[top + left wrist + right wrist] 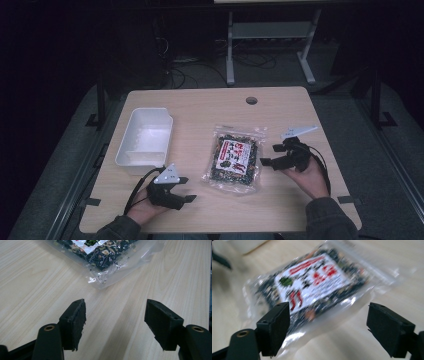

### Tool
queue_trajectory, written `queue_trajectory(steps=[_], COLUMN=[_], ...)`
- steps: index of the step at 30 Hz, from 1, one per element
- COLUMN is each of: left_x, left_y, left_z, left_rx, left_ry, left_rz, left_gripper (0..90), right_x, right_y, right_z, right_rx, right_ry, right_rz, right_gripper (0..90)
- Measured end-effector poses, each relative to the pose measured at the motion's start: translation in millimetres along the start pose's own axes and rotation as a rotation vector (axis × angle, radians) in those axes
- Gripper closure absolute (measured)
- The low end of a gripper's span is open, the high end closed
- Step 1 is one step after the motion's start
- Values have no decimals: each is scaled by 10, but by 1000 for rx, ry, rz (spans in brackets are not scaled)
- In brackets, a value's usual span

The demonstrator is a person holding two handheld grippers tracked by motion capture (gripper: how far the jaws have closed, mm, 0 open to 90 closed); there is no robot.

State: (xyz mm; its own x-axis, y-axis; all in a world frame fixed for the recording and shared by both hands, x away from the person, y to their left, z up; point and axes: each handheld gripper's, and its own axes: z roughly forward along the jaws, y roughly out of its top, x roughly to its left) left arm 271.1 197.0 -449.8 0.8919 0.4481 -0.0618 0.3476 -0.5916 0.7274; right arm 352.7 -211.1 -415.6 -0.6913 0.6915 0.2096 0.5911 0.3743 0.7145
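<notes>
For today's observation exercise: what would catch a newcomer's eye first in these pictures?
The clear snack packet with its red-and-white label lies flat mid-table. An open hand-held gripper flanks it on each side, left and right, neither touching it. A white bin stands at the table's left.

Pale wood grain across the table [210, 107], with a dark round hole near the upper middle. Plain white for the tub [145, 137] at centre left. Clear plastic on the bag [234, 159], dark speckled contents, white label with red lettering and a green patch. Matte black on both grippers, left gripper [182, 189], right gripper [272, 155], each topped by a grey plate.
</notes>
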Motion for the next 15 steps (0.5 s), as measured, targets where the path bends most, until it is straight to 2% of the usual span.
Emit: queue_trajectory(steps=[4,6,8,11,12,15], left_x=[14,27,30,30,30,93], left_y=[40,79,116,171,171,257], left_z=[32,49,44,26,26,122], left_rx=[-13,-21,-34,-68,-68,-64], left_ry=[-8,1,18,30,30,37], left_rz=[-6,-12,-12,-26,-26,-62], left_gripper=[395,410,464,507,533,596], right_x=[-106,-176,-252,-396,-439,-545], right_y=[246,351,435,535,564,634], right_z=[55,83,126,219,248,350], right_rx=[12,20,26,54,65,94], right_ry=[-41,-57,-77,-82,-84,-90], right_rz=[-3,2,14,44,59,79], right_gripper=[201,202,209,219,220,223])
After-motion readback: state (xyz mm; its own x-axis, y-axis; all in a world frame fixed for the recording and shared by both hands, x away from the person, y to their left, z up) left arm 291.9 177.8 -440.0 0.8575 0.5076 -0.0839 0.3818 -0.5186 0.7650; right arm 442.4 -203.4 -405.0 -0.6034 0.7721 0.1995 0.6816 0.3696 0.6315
